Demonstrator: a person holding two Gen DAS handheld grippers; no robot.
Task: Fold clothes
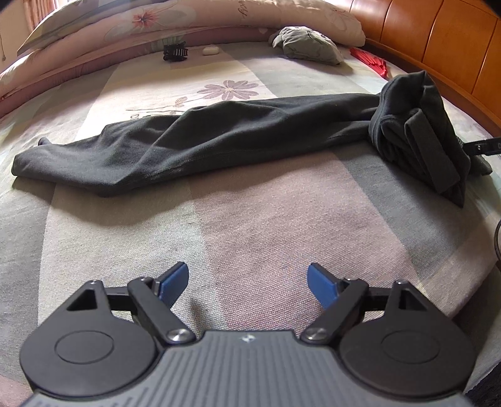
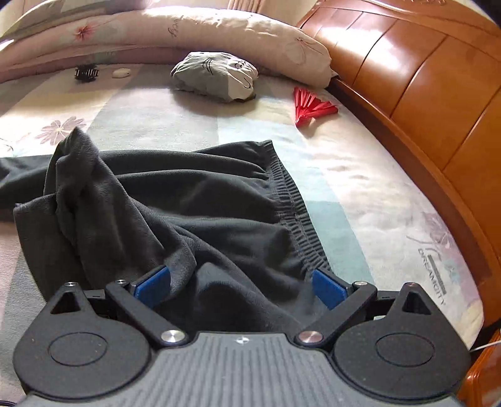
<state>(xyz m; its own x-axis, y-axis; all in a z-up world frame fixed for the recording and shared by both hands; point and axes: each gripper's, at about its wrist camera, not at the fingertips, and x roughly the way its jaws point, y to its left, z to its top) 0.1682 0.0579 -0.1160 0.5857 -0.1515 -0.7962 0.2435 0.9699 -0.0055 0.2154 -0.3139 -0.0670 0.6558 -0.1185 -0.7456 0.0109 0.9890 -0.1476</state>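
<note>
Dark grey trousers (image 1: 219,137) lie across the striped bedsheet (image 1: 250,225), one leg stretched out to the left. The waist end (image 1: 422,137) is heaped up at the right. My left gripper (image 1: 247,275) hovers open over bare sheet, short of the leg, with nothing between its blue pads. In the right wrist view, my right gripper (image 2: 241,281) stands wide at the bunched waist end (image 2: 194,219). Cloth lies between its blue pads (image 2: 328,289) and they do not squeeze it. The elastic waistband (image 2: 291,200) runs away from the right pad.
A grey bundle with a cat face (image 2: 216,78), a red folding fan (image 2: 313,108), a black hair clip (image 2: 86,73) and a small white case (image 2: 121,73) lie further up the bed. Pillows (image 2: 188,28) line the far edge. A wooden headboard (image 2: 422,78) curves along the right.
</note>
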